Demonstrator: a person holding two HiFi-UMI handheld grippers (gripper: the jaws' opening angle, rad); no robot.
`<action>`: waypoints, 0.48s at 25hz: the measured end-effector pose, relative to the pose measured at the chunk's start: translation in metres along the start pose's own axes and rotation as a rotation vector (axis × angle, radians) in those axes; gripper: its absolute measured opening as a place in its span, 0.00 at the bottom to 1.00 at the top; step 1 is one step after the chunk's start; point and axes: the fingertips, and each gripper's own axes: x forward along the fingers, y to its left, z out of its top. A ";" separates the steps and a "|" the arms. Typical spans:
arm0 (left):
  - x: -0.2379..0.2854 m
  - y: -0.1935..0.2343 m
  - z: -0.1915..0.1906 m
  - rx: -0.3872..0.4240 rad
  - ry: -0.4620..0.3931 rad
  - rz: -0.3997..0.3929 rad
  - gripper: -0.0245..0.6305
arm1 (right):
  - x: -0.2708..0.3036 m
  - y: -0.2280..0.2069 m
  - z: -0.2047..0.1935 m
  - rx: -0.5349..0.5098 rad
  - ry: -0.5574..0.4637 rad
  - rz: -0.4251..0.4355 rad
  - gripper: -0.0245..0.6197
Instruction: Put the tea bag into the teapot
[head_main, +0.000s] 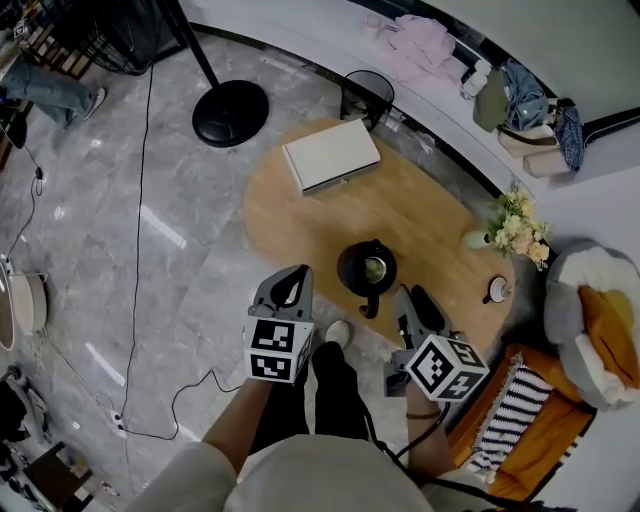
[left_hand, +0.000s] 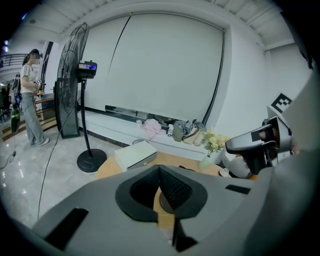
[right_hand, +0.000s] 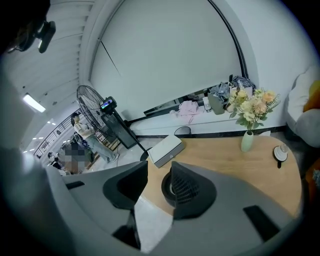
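A black teapot stands lidless near the front edge of the oval wooden table. Something pale and greenish lies inside its mouth; I cannot tell whether it is the tea bag. My right gripper hovers just right of the pot, open, with nothing between its fingers. In the right gripper view, part of the teapot shows through the gap of that gripper. My left gripper hangs off the table's front edge, left of the pot. Its tips meet, so this gripper is shut and empty.
A white box lies at the table's far end. A vase of flowers and a small cup stand at its right end. A fan base and a cable are on the floor at left, and a sofa with cushions at right.
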 end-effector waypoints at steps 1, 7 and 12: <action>0.000 0.000 0.000 0.000 -0.001 -0.002 0.06 | 0.000 0.000 0.000 0.001 0.001 -0.001 0.29; 0.004 -0.001 0.003 0.001 -0.008 -0.007 0.06 | 0.002 0.000 -0.004 0.002 0.011 -0.001 0.29; 0.006 -0.003 0.004 0.000 -0.011 -0.011 0.06 | 0.003 -0.002 -0.006 0.004 0.017 -0.002 0.29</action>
